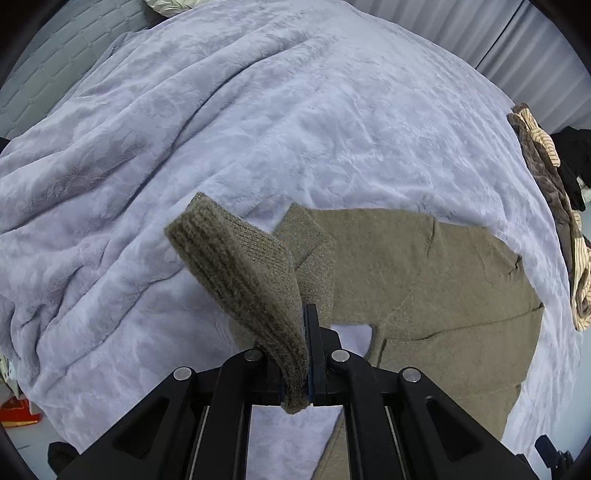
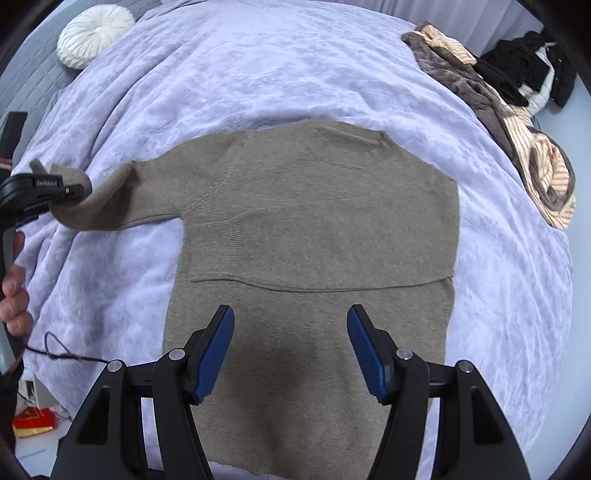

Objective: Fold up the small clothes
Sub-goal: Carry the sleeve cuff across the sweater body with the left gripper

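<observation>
Lavender plush blanket (image 2: 295, 66) covers the bed and carries all items. An olive-brown knit sweater (image 2: 314, 221) lies flat on the blanket near its near edge, neckline toward the far edge. One sleeve is folded across the body, its ribbed cuff (image 2: 218, 251) resting on the body's left part. The other sleeve (image 2: 110, 206) extends off the body toward the left edge of the blanket.

Left gripper (image 1: 306, 354): jaws closed on the ribbed end of the extended sleeve; in the left wrist view the knit band (image 1: 236, 280) runs up between the blue pads and stands clear of the blanket. In the right wrist view this gripper (image 2: 70, 190) appears at the left edge, with a hand (image 2: 14, 291) on its handle.

Right gripper (image 2: 291, 350): jaws spread wide, nothing between the blue pads, positioned above the lower body of the sweater without contact.

Other items: a round white pleated cushion (image 2: 94, 35) at the far left corner; a heap of brown and striped fabric (image 2: 517, 129) along the right edge, with black clothing (image 2: 528, 62) beyond it; a loose dark thread (image 2: 59, 352) near the left edge.
</observation>
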`<action>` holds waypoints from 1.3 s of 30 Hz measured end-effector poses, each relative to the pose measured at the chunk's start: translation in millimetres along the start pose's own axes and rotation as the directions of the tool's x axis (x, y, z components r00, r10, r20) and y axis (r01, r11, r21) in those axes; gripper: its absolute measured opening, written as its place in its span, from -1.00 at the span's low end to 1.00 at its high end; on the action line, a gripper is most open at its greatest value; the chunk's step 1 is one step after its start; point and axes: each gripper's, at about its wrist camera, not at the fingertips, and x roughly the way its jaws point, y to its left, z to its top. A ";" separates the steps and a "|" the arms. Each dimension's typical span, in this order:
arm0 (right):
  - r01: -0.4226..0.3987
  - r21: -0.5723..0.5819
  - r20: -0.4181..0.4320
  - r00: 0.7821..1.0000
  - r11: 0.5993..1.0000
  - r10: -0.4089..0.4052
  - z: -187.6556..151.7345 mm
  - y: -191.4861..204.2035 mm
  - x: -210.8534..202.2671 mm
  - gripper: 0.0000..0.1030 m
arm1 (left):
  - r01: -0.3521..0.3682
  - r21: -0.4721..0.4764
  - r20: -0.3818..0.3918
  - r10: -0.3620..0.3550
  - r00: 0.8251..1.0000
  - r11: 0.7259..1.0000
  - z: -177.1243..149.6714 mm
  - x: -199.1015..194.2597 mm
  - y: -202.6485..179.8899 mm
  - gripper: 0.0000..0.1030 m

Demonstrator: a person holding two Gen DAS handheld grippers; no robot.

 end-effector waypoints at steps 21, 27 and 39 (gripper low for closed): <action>-0.019 0.101 0.007 1.000 0.995 0.019 -16.5 -81.2 -15.5 0.31 | -0.121 0.236 0.024 0.118 0.993 0.964 -41.6 -30.8 -133.8 -0.84; -0.034 0.112 0.016 0.999 0.993 0.032 -16.7 -97.6 -12.9 0.30 | -0.141 0.268 0.025 0.140 0.990 0.953 -46.2 -30.6 -154.6 -0.84; -0.042 0.072 0.019 0.999 0.997 0.041 -14.1 -107.2 -10.2 0.31 | -0.124 0.353 0.035 0.119 0.992 0.927 -59.3 -39.4 -204.0 -0.84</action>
